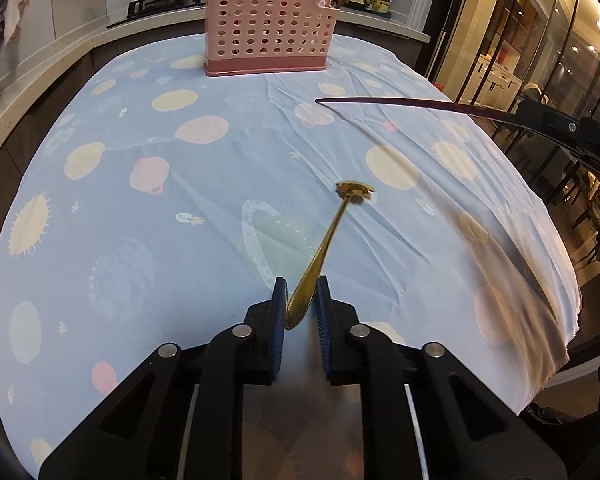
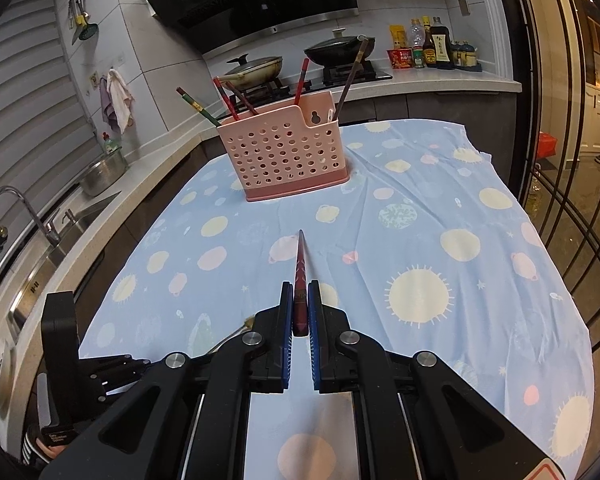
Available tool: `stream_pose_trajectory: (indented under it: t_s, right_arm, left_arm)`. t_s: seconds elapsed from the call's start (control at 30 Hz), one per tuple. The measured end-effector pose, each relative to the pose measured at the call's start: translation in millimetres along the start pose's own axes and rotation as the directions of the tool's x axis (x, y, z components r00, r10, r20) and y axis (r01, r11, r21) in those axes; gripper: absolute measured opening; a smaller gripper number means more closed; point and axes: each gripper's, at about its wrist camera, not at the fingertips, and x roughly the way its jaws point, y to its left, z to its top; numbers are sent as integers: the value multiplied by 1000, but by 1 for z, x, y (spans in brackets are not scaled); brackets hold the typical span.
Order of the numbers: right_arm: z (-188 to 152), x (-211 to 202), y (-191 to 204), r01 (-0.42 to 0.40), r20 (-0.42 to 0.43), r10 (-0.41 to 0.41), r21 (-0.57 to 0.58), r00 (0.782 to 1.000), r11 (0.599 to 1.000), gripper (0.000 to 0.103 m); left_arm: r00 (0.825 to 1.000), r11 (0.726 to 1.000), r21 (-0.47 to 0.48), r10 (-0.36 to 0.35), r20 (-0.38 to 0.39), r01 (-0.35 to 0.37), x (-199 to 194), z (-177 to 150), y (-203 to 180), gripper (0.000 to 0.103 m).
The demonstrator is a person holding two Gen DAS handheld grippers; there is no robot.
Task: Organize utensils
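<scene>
In the left wrist view my left gripper is shut on a gold spoon. Its bowl sits between the blue pads and its ornate handle end points forward, low over the blue patterned cloth. My right gripper is shut on a dark red chopstick that points toward the pink perforated holder. That holder stands at the table's far end with several chopsticks in it. The same chopstick reaches in from the right in the left wrist view. The left gripper shows low on the left.
Behind the table runs a counter with a stove and two lidded pans, and bottles at its right end. A sink, faucet and steel pot line the left counter. Glass doors stand at the right, past the cloth's edge.
</scene>
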Motion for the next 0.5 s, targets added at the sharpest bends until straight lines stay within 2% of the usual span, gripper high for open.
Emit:
stream_pose_trajectory:
  t_s: [0.07, 0.17, 0.33, 0.5]
  right_arm:
    - [0, 0, 0, 2, 0, -2, 2, 1000, 1000, 7]
    - [0, -1, 0, 2, 1, -2, 2, 1000, 1000, 7]
    - [3, -4, 0, 0, 16, 0, -5, 1000, 1000, 7]
    - [9, -9, 0, -2, 41, 3, -7, 999, 1000, 7]
  left_arm:
    - [1000, 1000, 5, -4, 6, 3, -3, 0, -2, 4]
    - [999, 999, -5, -38, 7, 38, -10, 2, -4, 0]
    - [995, 996, -19, -91, 46, 92, -27, 12, -7, 0]
    - [992, 995, -19, -92, 84, 94, -40, 23, -6, 0]
